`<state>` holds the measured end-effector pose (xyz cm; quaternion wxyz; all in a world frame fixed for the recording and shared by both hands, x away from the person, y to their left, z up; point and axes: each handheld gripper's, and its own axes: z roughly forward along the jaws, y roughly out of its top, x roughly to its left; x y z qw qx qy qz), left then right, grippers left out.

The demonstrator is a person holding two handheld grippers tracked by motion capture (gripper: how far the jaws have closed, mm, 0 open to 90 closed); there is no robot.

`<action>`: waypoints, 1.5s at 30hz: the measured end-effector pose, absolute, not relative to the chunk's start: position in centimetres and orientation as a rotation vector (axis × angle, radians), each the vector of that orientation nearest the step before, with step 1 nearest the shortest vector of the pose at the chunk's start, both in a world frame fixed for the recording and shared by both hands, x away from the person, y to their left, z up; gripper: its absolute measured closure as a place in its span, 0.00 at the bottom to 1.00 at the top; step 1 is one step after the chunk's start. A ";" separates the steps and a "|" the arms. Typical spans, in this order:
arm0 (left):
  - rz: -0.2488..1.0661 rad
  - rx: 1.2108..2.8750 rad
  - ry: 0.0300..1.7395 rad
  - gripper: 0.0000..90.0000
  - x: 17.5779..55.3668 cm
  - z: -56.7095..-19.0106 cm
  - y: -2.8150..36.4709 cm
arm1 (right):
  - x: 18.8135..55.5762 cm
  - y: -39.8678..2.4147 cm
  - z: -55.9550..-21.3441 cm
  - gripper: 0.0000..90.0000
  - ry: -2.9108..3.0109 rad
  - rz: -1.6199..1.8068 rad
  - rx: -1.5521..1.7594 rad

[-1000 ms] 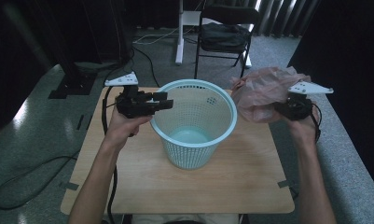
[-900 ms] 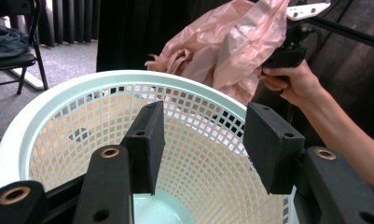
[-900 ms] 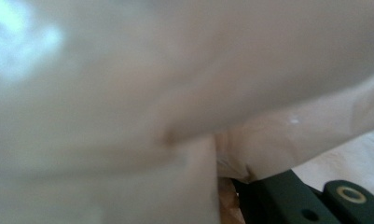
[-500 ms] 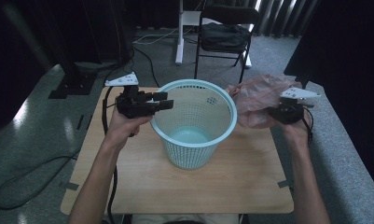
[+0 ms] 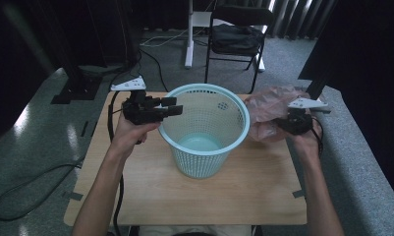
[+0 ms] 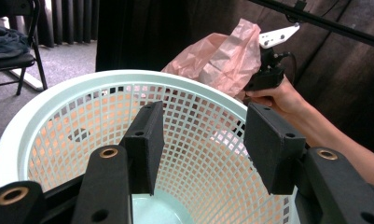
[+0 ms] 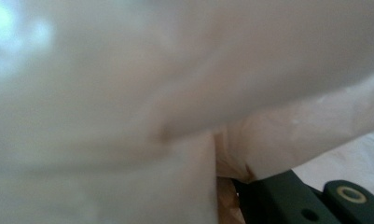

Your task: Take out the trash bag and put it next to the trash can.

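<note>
While the right gripper (image 5: 289, 122) pinches the crumpled pink plastic bag (image 5: 269, 109), the left gripper's (image 5: 171, 106) spread fingers (image 6: 145, 140) could tip the pale-green mesh basket (image 5: 204, 129).

Studio-like lab, black curtains (image 5: 366, 44), taped cables (image 5: 17, 191) on grey carpet, folding chair (image 5: 236, 37)

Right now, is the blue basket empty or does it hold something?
Empty: the basket stands upright, its bare bottom visible; the pink bag is outside it.
</note>
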<state>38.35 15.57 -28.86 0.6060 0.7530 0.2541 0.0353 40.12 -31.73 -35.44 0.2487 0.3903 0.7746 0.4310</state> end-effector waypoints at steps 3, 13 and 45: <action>0.081 1.743 0.589 0.53 38.4 -28.9 15.6 | 40.2 -31.7 -35.7 0.95 2.119 1.168 1.069; 0.080 1.740 0.588 0.53 38.4 -28.9 15.4 | 41.0 -30.8 -37.8 0.95 2.176 1.149 1.090; 0.082 1.741 0.579 0.53 38.3 -29.0 15.5 | 42.3 -30.0 -40.9 0.94 2.224 1.131 1.135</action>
